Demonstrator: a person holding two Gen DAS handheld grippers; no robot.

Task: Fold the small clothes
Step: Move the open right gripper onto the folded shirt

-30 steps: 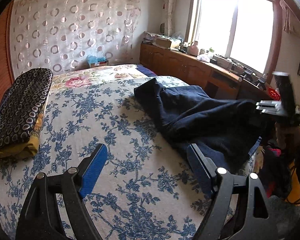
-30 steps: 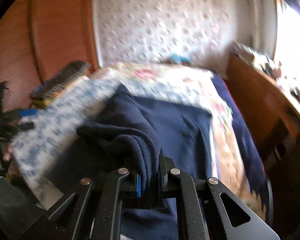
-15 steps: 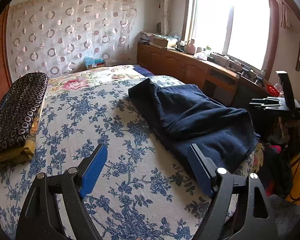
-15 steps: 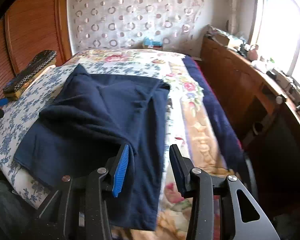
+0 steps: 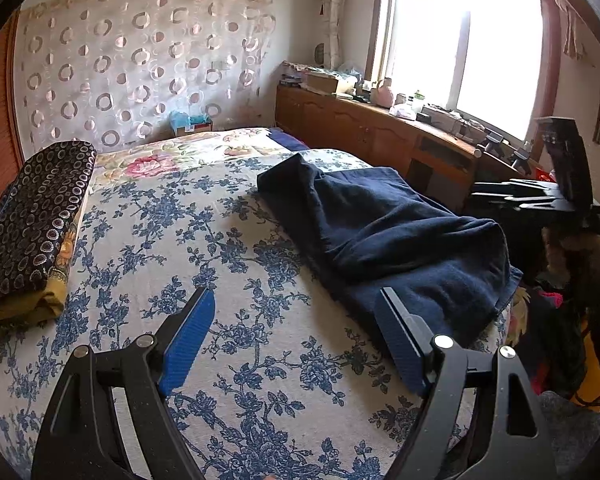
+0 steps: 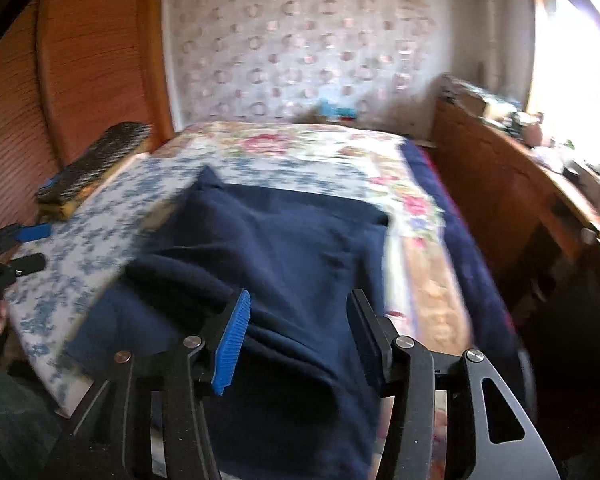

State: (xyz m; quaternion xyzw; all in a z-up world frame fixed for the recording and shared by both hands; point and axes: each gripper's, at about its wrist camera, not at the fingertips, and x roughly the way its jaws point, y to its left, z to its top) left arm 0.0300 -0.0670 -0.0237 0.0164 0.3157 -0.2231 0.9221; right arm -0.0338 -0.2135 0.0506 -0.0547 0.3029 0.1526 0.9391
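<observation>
Bedroom, floral bed (image 5: 148,240). Navy garment (image 5: 384,232) half-folded, right of left-wrist frame. Right gripper (image 6: 296,336) jaws opening, cloth between, unpinched. Left gripper (image 5: 296,344) jaws wide, empty. Should clear fold before lifting, then smooth edge.

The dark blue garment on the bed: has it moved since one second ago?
Yes. The dark blue garment has spread flatter on the flowered bedcover; its near end, bunched in the right gripper earlier, now lies between opening jaws.

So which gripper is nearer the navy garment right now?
Right. The right gripper sits over the navy garment, jaws opening, cloth between them unpinched. The left gripper hangs open over bare bedspread beside it.
</observation>
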